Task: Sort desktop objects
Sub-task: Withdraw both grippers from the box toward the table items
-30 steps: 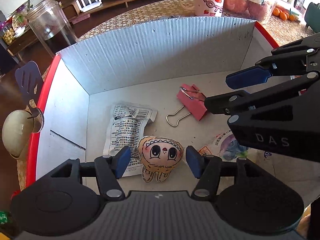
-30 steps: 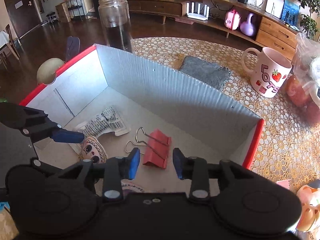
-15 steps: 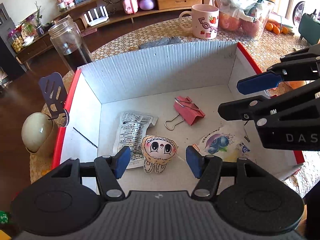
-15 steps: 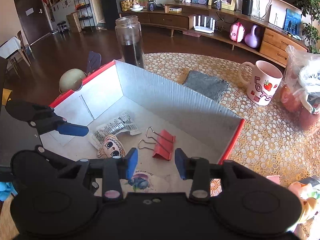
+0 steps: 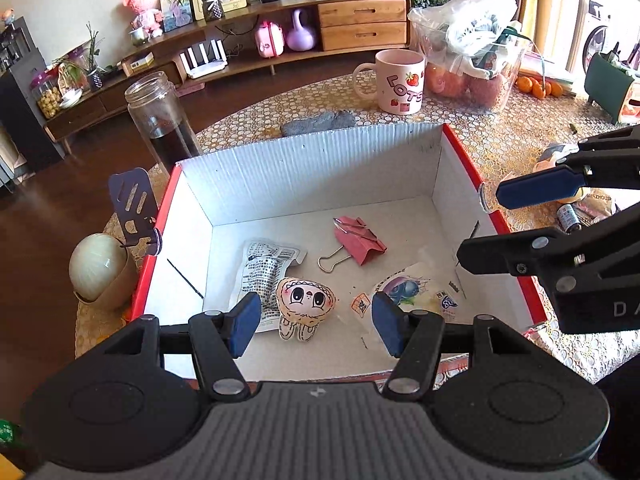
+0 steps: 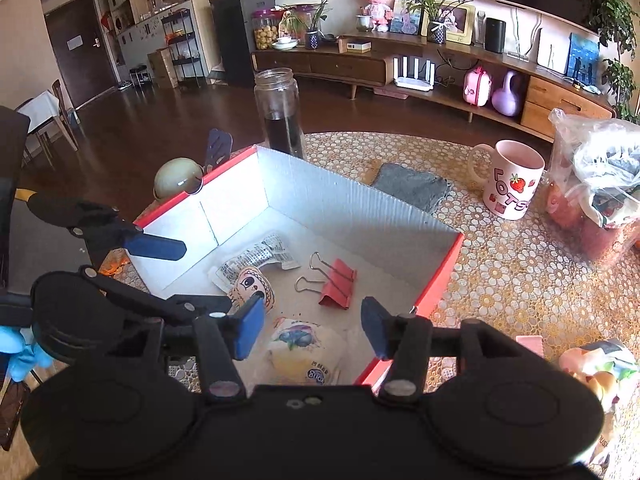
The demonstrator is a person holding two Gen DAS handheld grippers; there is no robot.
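- The box (image 5: 312,172) stands on the table (image 6: 500,272); inside it lie a red clip (image 5: 358,240), a printed packet (image 5: 266,268), a small doll (image 5: 306,300) and a blueberry pouch (image 5: 412,292).
- The left claw (image 5: 312,324) hovers above the box's near edge, over the doll, jaws apart and holding nothing.
- The right claw (image 6: 310,330) hangs over the box's near right corner, above the pouch; its jaws are opening and nothing sits between them.
- More things wait outside the box, to its right: a pink toy (image 6: 592,376) and a small cell (image 5: 569,216) among wrappers.
- Risk: the two claws are close together over the box, so a sideways swing by either could knock the other.
- Risk: the box walls look light; a claw dragged across the rim could shove or tip the box and spill what is already sorted.
- Risk: the mug (image 5: 400,80) and jar (image 5: 160,116) stand just behind the box; a pushed box could bump them.
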